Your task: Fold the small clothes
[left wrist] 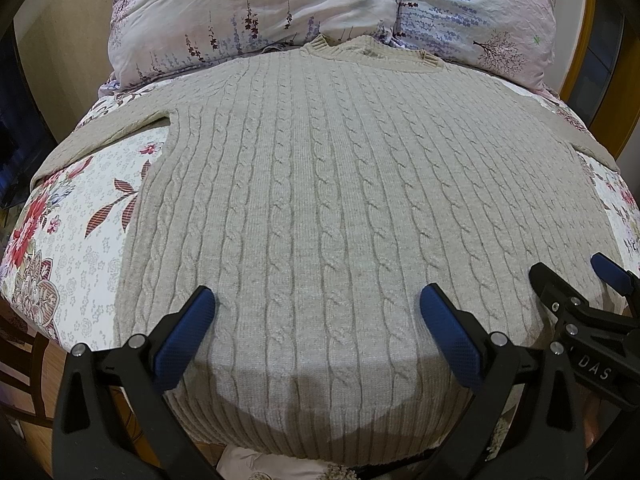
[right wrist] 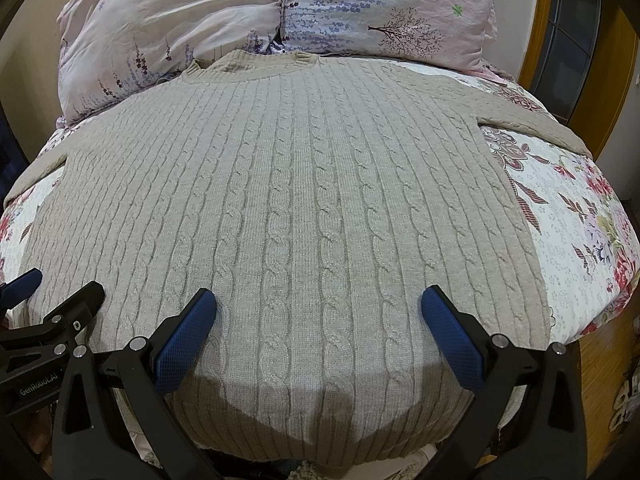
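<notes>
A beige cable-knit sweater (left wrist: pixel 320 200) lies flat on the bed, collar at the far end by the pillows, hem at the near edge, both sleeves spread out sideways. It also fills the right wrist view (right wrist: pixel 288 208). My left gripper (left wrist: pixel 318 308) is open and empty, hovering over the hem area left of centre. My right gripper (right wrist: pixel 319 308) is open and empty over the hem area to the right. The right gripper also shows at the right edge of the left wrist view (left wrist: pixel 572 280), and the left gripper at the left edge of the right wrist view (right wrist: pixel 60 284).
The bed has a floral sheet (left wrist: pixel 80 248) (right wrist: pixel 572 240). Two pink and lilac pillows (left wrist: pixel 248 12) (right wrist: pixel 384 4) lie at the head. A wooden floor (right wrist: pixel 600 380) and a yellow door frame (right wrist: pixel 540 40) are on the right. A wooden chair (left wrist: pixel 24 360) stands on the left.
</notes>
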Demonstrator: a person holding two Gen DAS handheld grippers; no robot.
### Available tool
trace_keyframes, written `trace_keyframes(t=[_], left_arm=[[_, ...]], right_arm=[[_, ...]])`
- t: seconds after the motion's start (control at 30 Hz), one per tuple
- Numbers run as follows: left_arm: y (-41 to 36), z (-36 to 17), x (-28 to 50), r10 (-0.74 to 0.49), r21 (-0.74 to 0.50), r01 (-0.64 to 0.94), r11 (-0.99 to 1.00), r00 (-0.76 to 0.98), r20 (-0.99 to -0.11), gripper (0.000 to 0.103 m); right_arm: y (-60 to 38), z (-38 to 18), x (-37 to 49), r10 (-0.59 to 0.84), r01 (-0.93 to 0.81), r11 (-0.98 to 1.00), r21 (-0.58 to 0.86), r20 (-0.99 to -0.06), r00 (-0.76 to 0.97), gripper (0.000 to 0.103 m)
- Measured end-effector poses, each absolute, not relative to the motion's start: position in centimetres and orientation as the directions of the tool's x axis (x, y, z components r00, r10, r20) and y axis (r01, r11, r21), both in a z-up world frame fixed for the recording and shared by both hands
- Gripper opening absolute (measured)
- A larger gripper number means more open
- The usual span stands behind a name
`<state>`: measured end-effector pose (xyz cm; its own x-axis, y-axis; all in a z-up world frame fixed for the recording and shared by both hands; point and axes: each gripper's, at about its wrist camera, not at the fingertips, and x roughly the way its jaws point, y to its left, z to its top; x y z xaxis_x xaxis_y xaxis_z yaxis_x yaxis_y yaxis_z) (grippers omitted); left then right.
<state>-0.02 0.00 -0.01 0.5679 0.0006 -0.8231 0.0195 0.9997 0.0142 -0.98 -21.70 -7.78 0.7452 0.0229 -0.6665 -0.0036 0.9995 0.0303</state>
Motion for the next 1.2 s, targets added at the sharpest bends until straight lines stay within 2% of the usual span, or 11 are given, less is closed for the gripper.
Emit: trace_keyframes(t=[0.57,0.8,0.87,1.0,1.1,1.17,1.2], left_arm=[[0.2,0.2,1.3,-0.006,0.02,0.045,0.999,0.505,-0.863,0.101],[0.3,0.3,3.4,-0.008,0.028,0.079,0.996,0.423,-0.906,0.101],[0.4,0.5,4.0,-0.005,0.034,0.086,0.996,0.418,-0.908,0.101],[0.4,1.2,5.6,0.005,0.054,0.092,0.994,0.463,-0.886,0.101],[0.5,2.0,6.9,-0.009,0.047,0.098,0.994,0.507,-0.862,0.101],[0.4,2.5,8.1,-0.015,0.052,0.111,0.992,0.532,-0.847,0.101],[0.2,2.7,8.5,-0.022,0.051,0.12,0.991,0.539,-0.842,0.101]], right_arm=[[-22.0,-7.9,-0.5,0.063,-0.076,0.997,0.01,-0.672,0.737,0.102],[-23.4,-7.7,0.7,0.211,-0.289,0.957,-0.011,-0.656,0.724,0.102],[-24.1,-7.2,1.5,0.244,-0.304,0.952,0.024,-0.657,0.713,0.102],[-29.0,-5.4,3.9,0.239,-0.179,0.971,0.158,-0.631,0.738,0.102],[-35.3,-3.8,6.4,0.229,-0.032,0.946,0.323,-0.594,0.771,0.101],[-39.8,-2.9,8.2,0.194,0.071,0.909,0.41,-0.567,0.801,0.089],[-41.6,-2.6,8.8,0.173,0.11,0.892,0.439,-0.557,0.812,0.087]])
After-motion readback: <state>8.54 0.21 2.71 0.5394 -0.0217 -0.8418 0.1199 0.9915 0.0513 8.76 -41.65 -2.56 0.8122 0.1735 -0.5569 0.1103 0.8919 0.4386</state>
